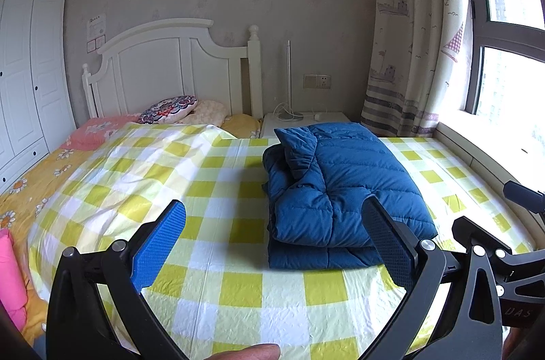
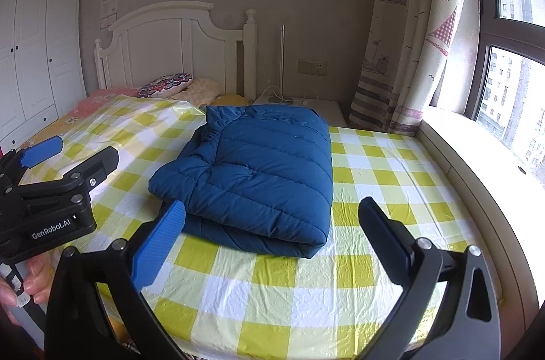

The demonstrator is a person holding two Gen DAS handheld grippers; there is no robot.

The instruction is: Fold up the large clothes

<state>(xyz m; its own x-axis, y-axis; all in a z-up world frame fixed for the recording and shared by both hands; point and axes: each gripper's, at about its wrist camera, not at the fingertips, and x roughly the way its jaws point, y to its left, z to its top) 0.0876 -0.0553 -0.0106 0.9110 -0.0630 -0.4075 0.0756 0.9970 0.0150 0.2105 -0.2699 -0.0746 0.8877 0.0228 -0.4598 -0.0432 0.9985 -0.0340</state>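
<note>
- A blue puffer jacket [image 1: 344, 189] lies folded into a thick rectangular bundle on the yellow-and-white checked sheet [image 1: 211, 189] of a bed.
- In the right wrist view the jacket [image 2: 252, 176] sits mid-bed, its folded edge toward the near side and its collar at the far end.
- The left gripper [image 1: 272, 240] is held above the near part of the sheet with its jaws spread wide and nothing between them.
- Its blue left pad [image 1: 160, 247] is over bare sheet; its black right finger [image 1: 388, 240] overlaps the jacket's near right corner in the view, though contact cannot be told.
- The right gripper [image 2: 272, 240] is likewise spread wide and holds nothing, hovering near the jacket's near edge.
- In the right wrist view the left gripper [image 2: 51, 176] shows at the far left, apart from the jacket, with a hand [image 2: 27, 281] gripping its handle.
- A white headboard [image 1: 170, 70] stands at the far end, with a patterned pillow [image 1: 168, 109] in front of it.
- A white wardrobe [image 1: 27, 80] stands on the left.
- A curtain [image 1: 415, 29] and a window [image 2: 511, 53] are on the right, with a white nightstand [image 2: 320, 111] at the far side beyond the jacket.
</note>
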